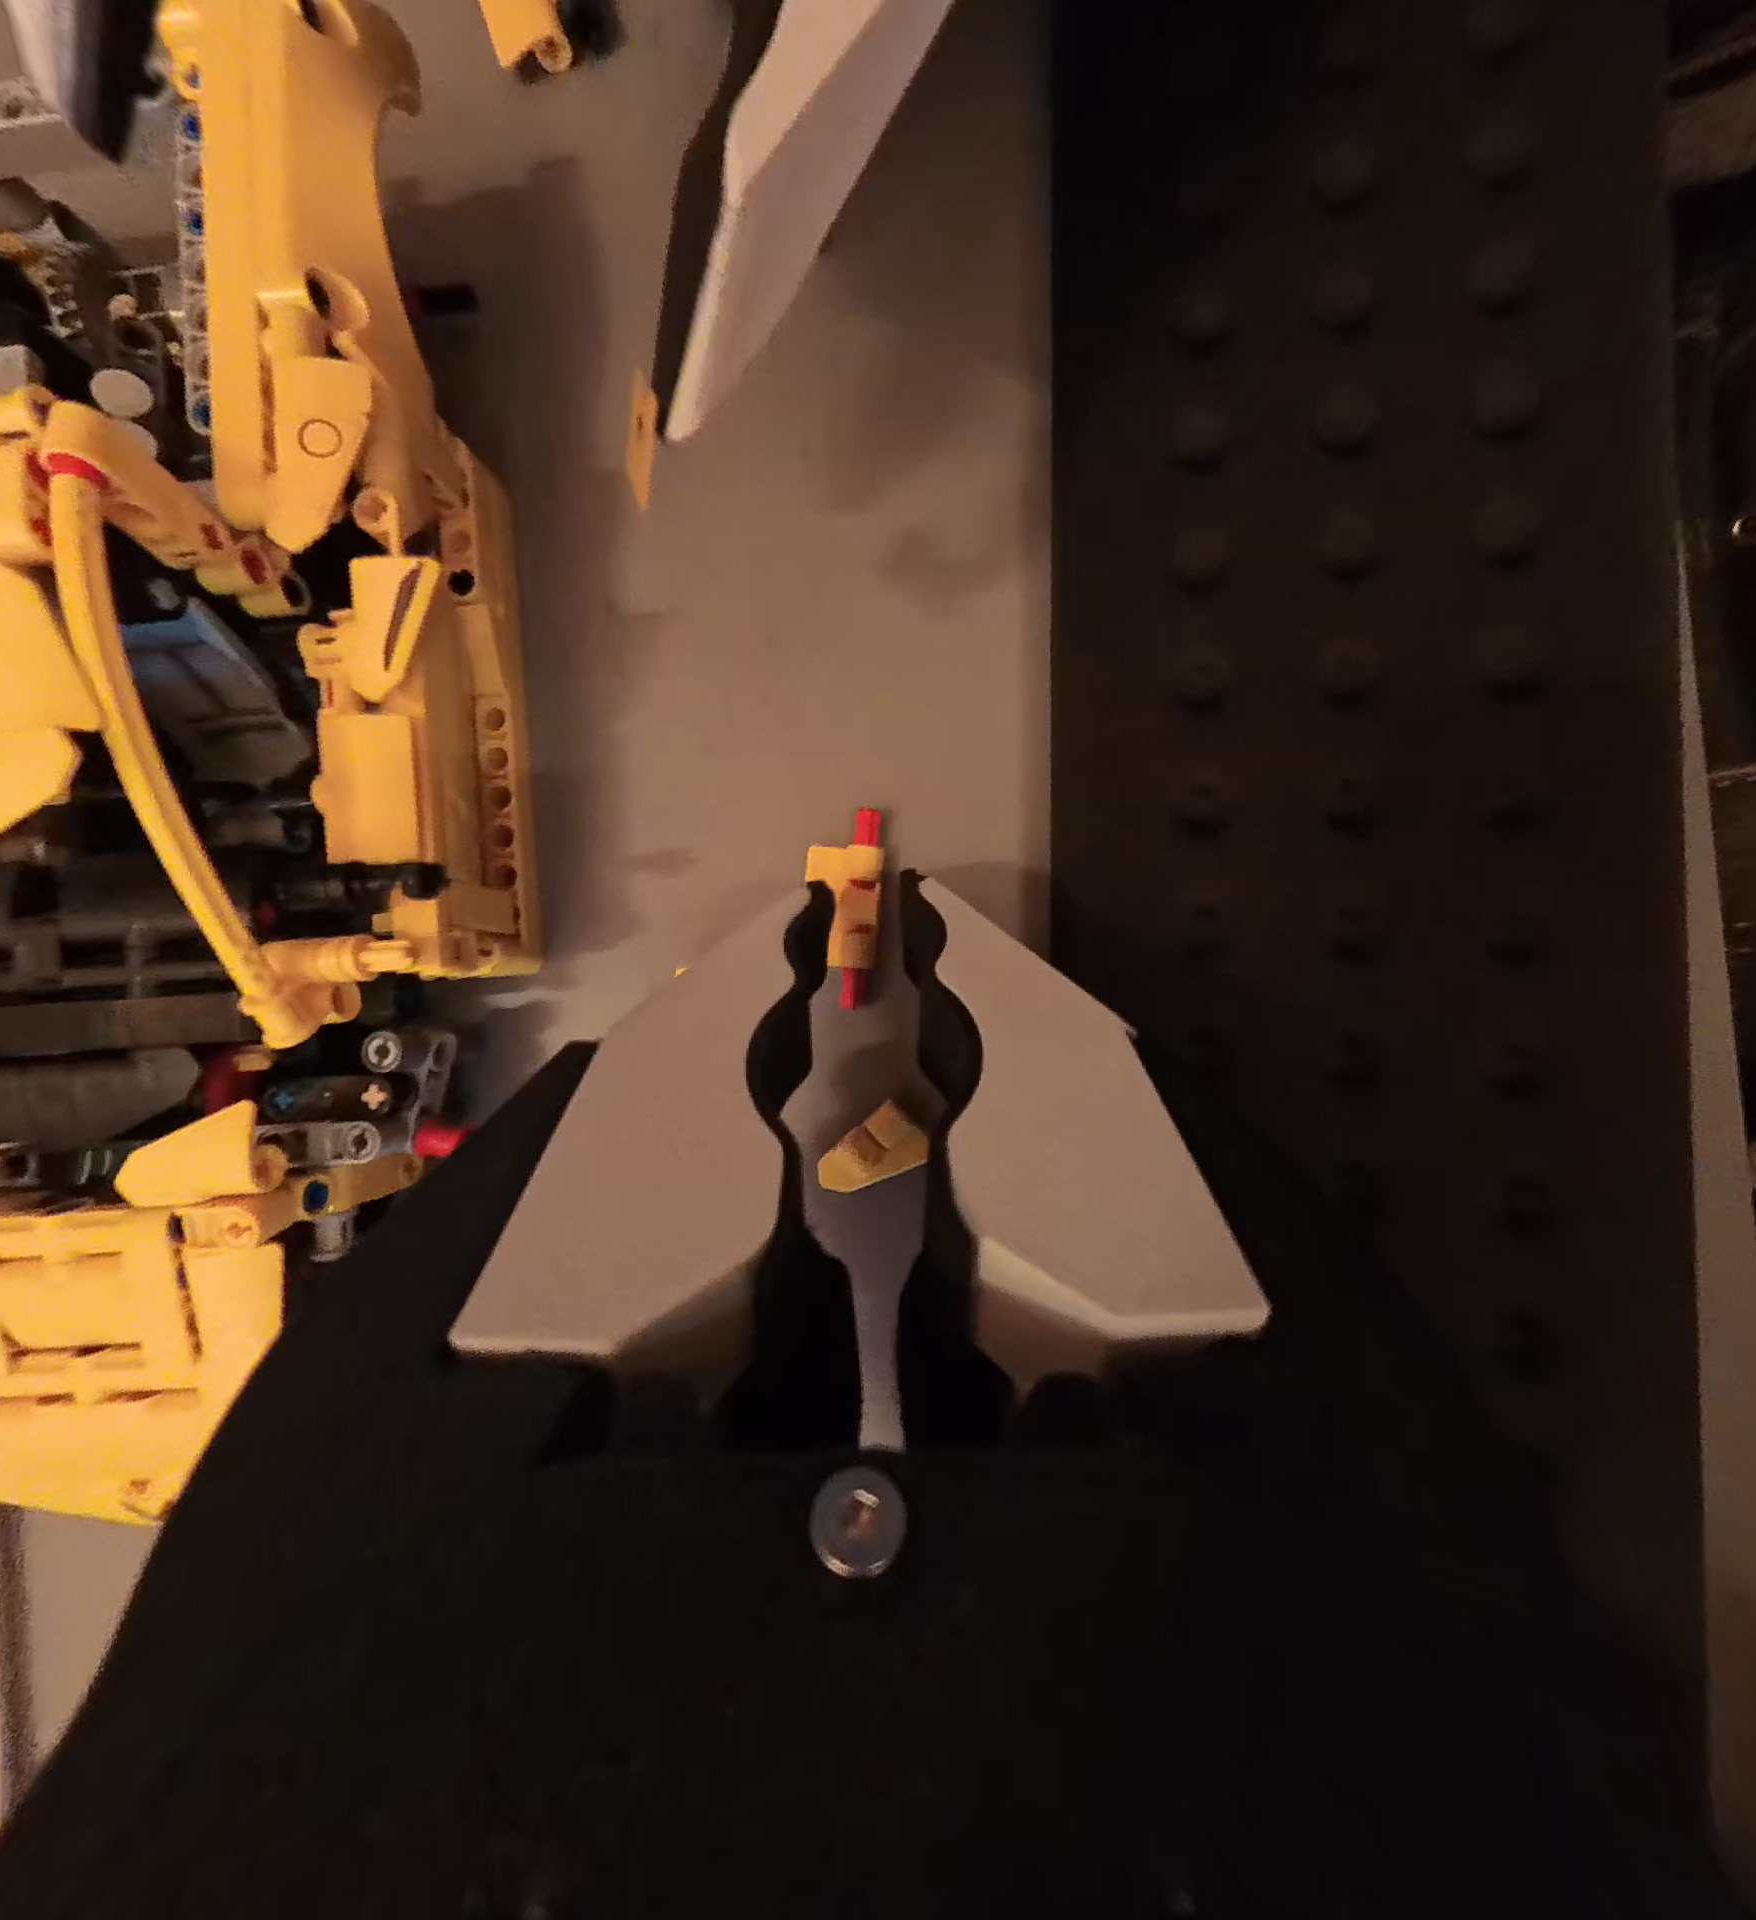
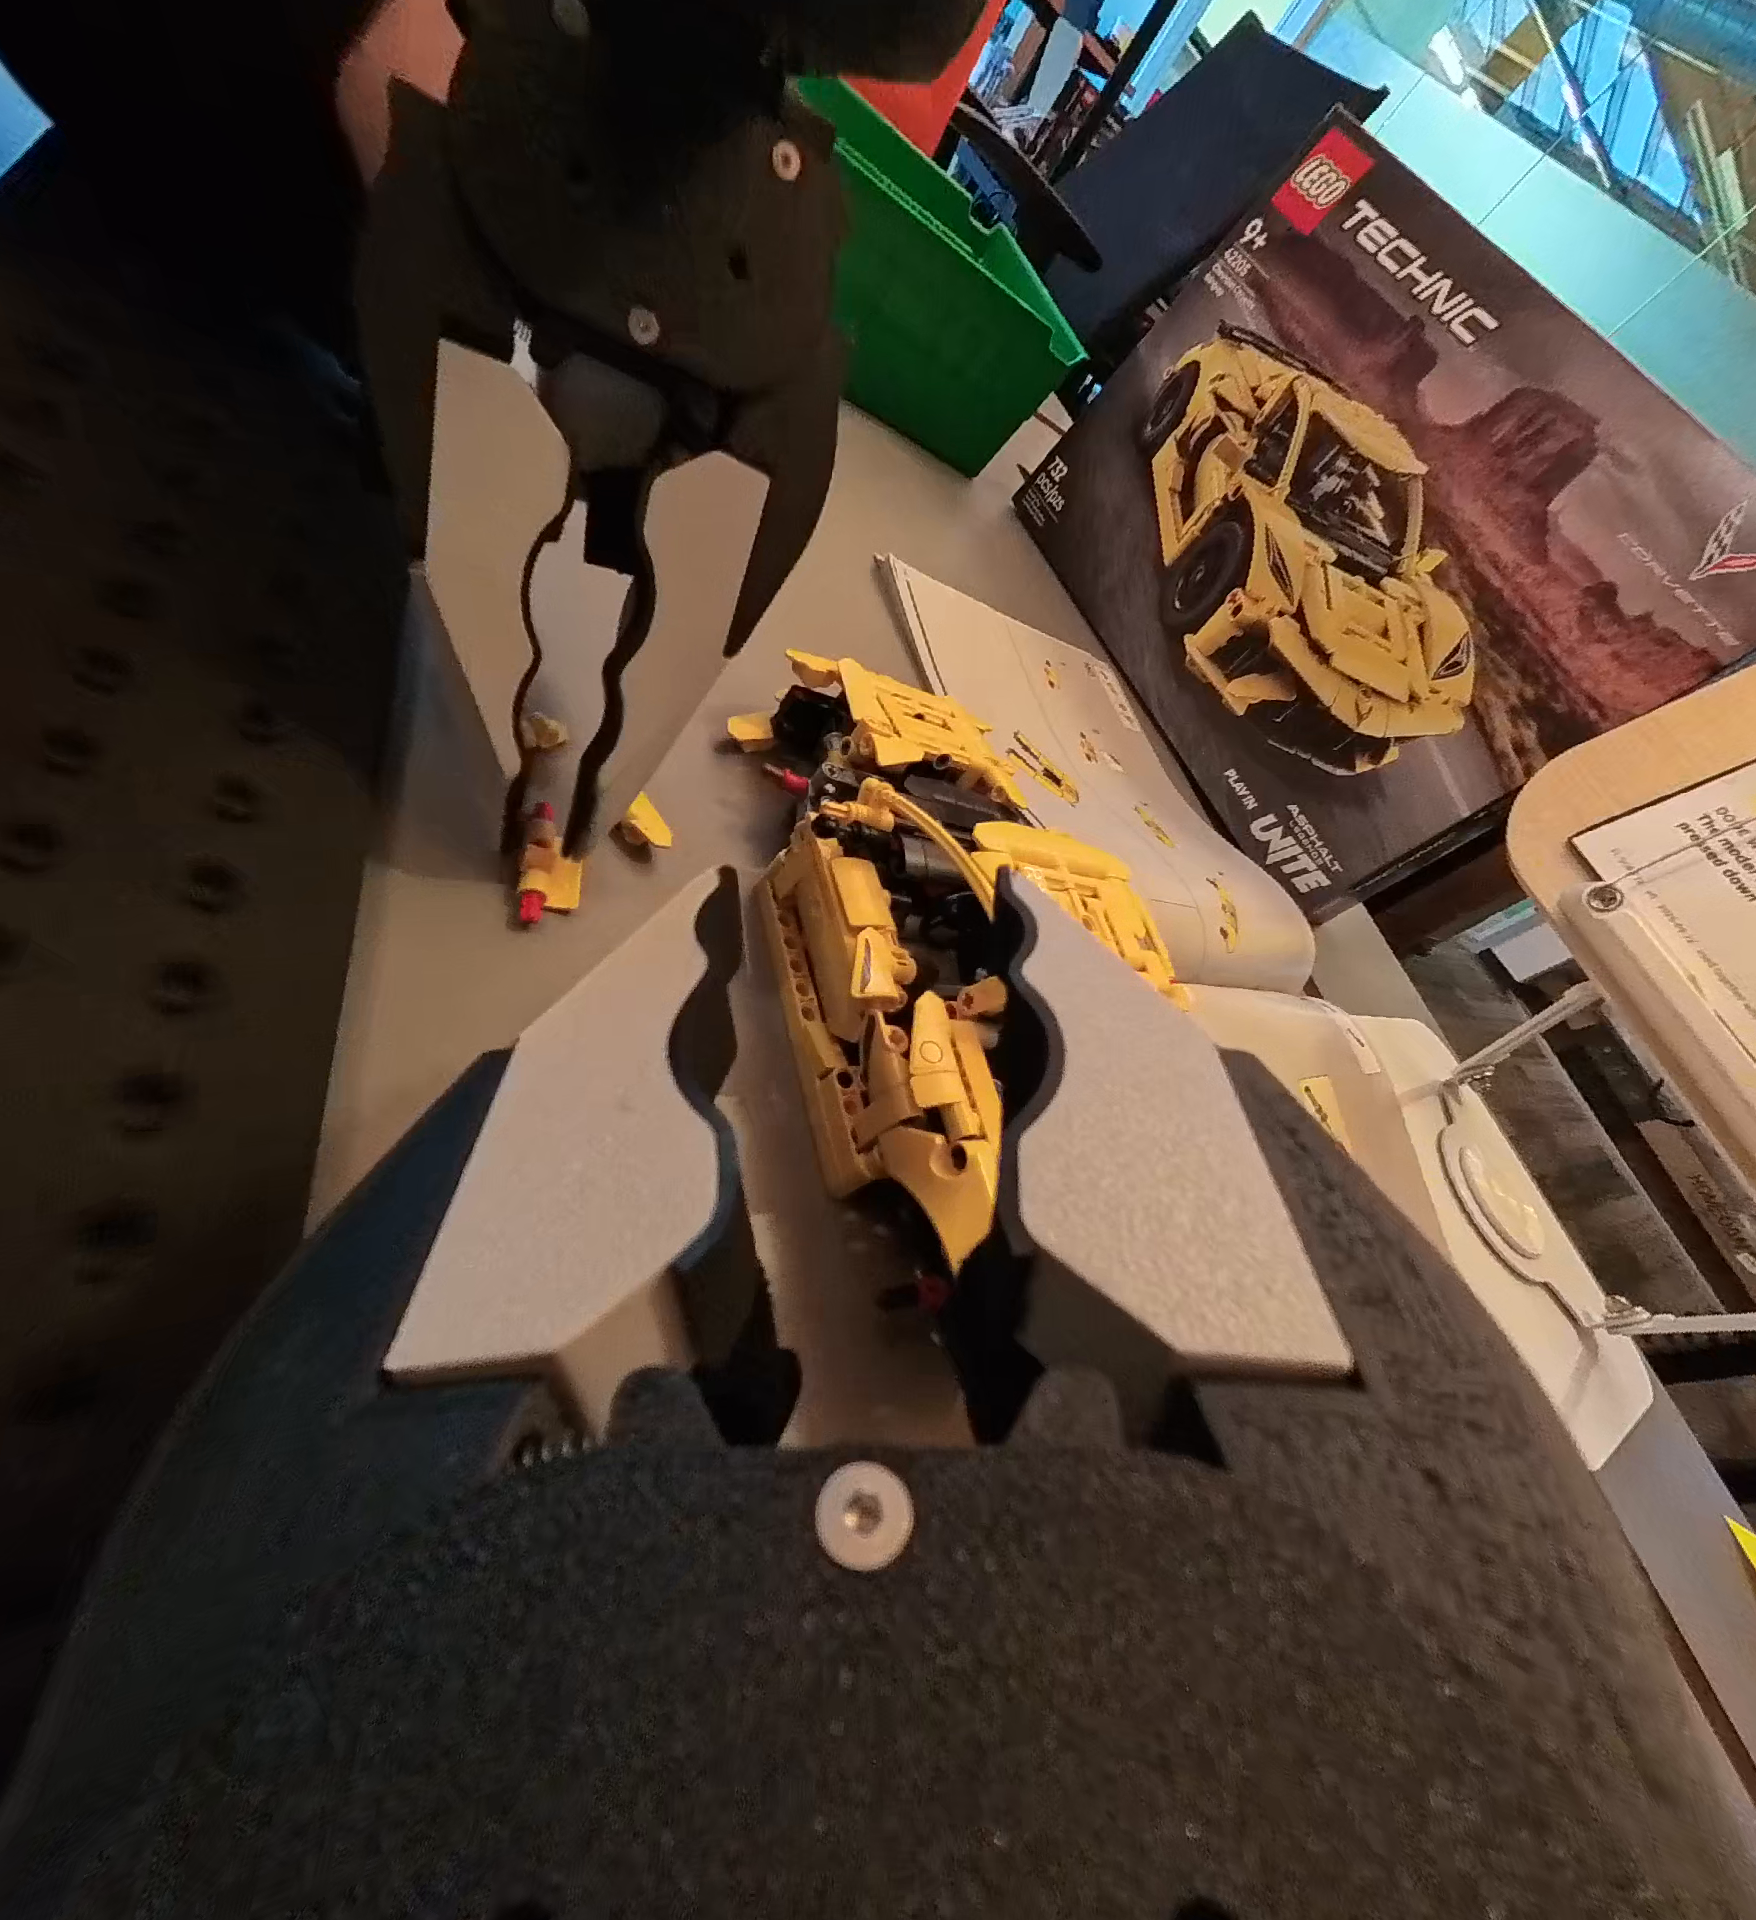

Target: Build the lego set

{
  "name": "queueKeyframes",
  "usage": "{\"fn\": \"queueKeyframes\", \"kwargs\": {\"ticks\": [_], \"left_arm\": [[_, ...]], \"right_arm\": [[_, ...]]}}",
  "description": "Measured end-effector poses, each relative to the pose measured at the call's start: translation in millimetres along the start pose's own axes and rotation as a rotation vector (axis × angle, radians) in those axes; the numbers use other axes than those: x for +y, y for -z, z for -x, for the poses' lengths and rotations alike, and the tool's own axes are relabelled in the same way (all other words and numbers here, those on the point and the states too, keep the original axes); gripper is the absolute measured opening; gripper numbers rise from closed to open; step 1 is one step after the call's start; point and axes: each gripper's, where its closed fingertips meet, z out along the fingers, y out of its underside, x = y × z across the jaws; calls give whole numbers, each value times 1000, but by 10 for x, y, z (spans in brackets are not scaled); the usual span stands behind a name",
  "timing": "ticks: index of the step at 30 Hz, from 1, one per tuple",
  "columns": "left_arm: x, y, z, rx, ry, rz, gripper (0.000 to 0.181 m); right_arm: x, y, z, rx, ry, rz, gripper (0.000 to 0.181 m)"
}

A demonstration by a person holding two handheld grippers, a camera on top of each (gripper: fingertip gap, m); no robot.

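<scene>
A partly built yellow Lego car (image 2: 884, 1039) lies on the grey table (image 2: 832, 540); it also shows in the left wrist view (image 1: 230, 623). My left gripper (image 1: 858, 894) points down at the table, its jaws narrowed onto a small yellow piece with a red axle (image 1: 856, 914). The right wrist view shows that gripper (image 2: 547, 836) and the piece (image 2: 541, 878) at the table surface. My right gripper (image 2: 863, 904) is open and empty, with the car's side between its fingers. One finger (image 1: 780, 208) of it shows in the left wrist view.
Loose small yellow pieces (image 2: 645, 821) (image 1: 869, 1148) lie by the left gripper. A black studded plate (image 1: 1352, 623) (image 2: 126, 727) lies beside it. The set's box (image 2: 1373, 520), an open instruction booklet (image 2: 1009, 675) and a green bin (image 2: 936, 312) stand behind the car. Between my left fingertips and the black studded plate (image 2: 126, 727) there is roughly 7 cm. The left camera catches it too, in the left wrist view (image 1: 1314, 870).
</scene>
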Motion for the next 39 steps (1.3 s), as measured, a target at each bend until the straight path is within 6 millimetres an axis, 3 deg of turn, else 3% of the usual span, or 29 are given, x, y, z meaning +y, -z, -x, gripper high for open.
{"fn": "queueKeyframes", "kwargs": {"ticks": [8,12,14,18,20,22,24,27,30,32,35,39], "left_arm": [[52,-52,-10,20,-35,37,8],[-71,-131,-77,30,-53,-43,8],[-105,-151,-107,36,-71,-53,8],[-234,-125,34,-96,-89,-139,8],[-598,194,212,-219,-39,-445,8],[-940,816,421,-308,90,-849,7],[-1076,1440,558,-339,165,-1190,7],[-1069,1979,741,-262,302,-1490,7],[-955,2099,913,-243,383,-1563,7],[-844,2124,939,-266,408,-1582,7],[-684,2092,919,-207,461,-1545,7],[-445,2180,1043,-24,626,-1680,6]], "right_arm": [[-13,10,-13,-2,-20,-10,45],[-29,28,-93,19,-73,-26,45],[-49,49,-152,35,-121,-41,43],[-128,156,-407,145,-238,-113,32],[-209,220,-559,199,-330,-162,23],[-352,254,-737,259,-468,-227,24],[-562,220,-917,304,-564,-294,26],[-963,59,-1221,300,-607,-347,32],[-1144,-231,-1462,199,-792,-372,35],[-1066,-445,-1484,99,-939,-389,41],[-921,-610,-1357,-54,-1113,-466,50],[-686,-696,-1159,-98,-1205,-428,47]]}}
